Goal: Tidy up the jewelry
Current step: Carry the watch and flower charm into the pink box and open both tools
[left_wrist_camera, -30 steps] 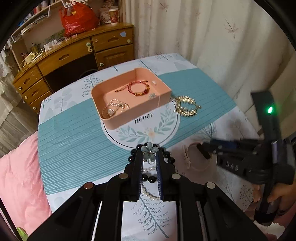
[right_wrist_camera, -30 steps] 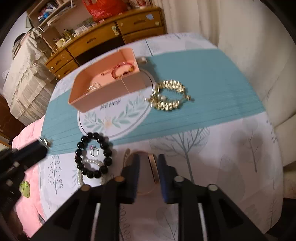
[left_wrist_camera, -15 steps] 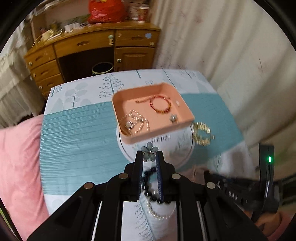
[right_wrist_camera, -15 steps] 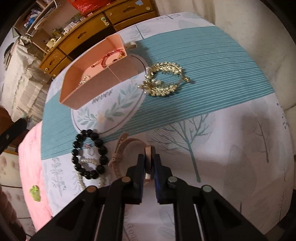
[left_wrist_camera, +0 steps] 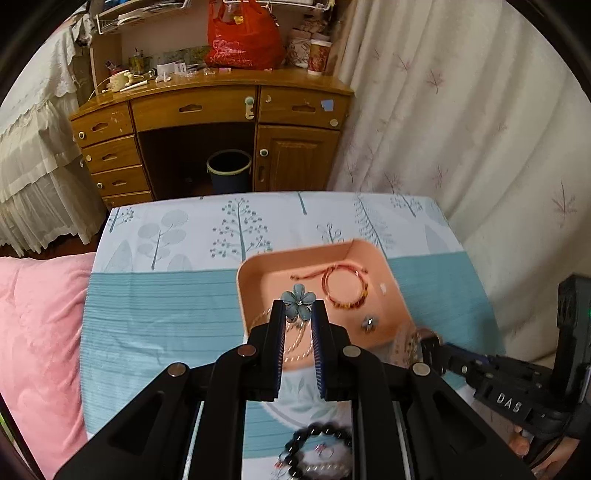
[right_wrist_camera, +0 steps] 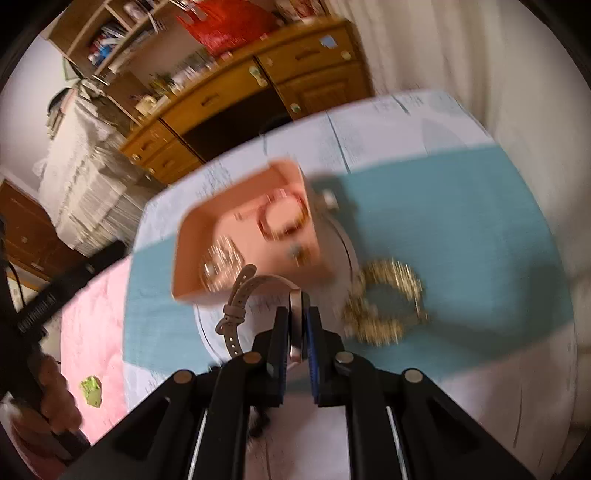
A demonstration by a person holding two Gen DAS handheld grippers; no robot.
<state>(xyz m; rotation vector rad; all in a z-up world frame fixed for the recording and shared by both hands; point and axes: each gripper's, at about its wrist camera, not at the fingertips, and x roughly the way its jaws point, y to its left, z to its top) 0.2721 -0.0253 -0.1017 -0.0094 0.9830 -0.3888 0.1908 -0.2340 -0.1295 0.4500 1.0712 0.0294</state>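
The left gripper (left_wrist_camera: 298, 308) is clamped on a blue flower-shaped piece (left_wrist_camera: 298, 304), held at its fingertips above the near half of the pink tray (left_wrist_camera: 246, 291). Inside the tray lie a red beaded bracelet (left_wrist_camera: 344, 290) toward the far right corner, a small blue flower stud (left_wrist_camera: 368, 323) near the right wall, and a pale chain (left_wrist_camera: 295, 341) partly hidden behind the gripper's fingers. A black bead bracelet (left_wrist_camera: 317, 446) rests on the tree-print tablecloth (left_wrist_camera: 166, 236) near the bottom of the left wrist view, with a strand of pearls just beside it — both largely blocked by the gripper body.

The right gripper (right_wrist_camera: 295, 332) is closed on the case of a wristwatch (right_wrist_camera: 295, 325), whose beige strap (right_wrist_camera: 236, 302) arcs out to the left, over the tray's near edge (right_wrist_camera: 192, 295). This view is blurred. A gold bracelet (right_wrist_camera: 384, 306) lies on the teal band of the cloth just right of the tray. Beyond the table stand a wooden desk (left_wrist_camera: 207, 110) with a dark bin (left_wrist_camera: 229, 170) under it and a red bag (left_wrist_camera: 242, 35) on top.
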